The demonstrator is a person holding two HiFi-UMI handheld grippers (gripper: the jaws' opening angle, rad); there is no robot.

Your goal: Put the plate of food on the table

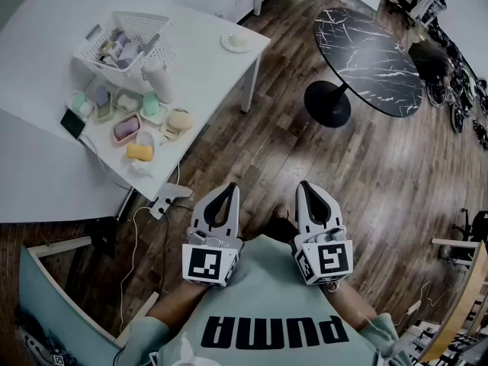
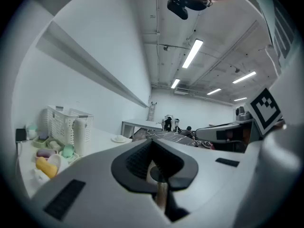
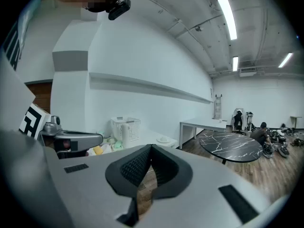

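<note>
A small white plate of pale food sits at the far right corner of the white table; it also shows as the plate and the plate in the gripper views. My left gripper and right gripper hang side by side close to my chest, above the wooden floor and well short of the table. Both are shut with nothing between the jaws; the tips meet at the left gripper and the right gripper.
On the white table stand a white basket, a white bottle and several small dishes of toy food. A round black marble table stands to the right. Cables trail on the floor near the table leg.
</note>
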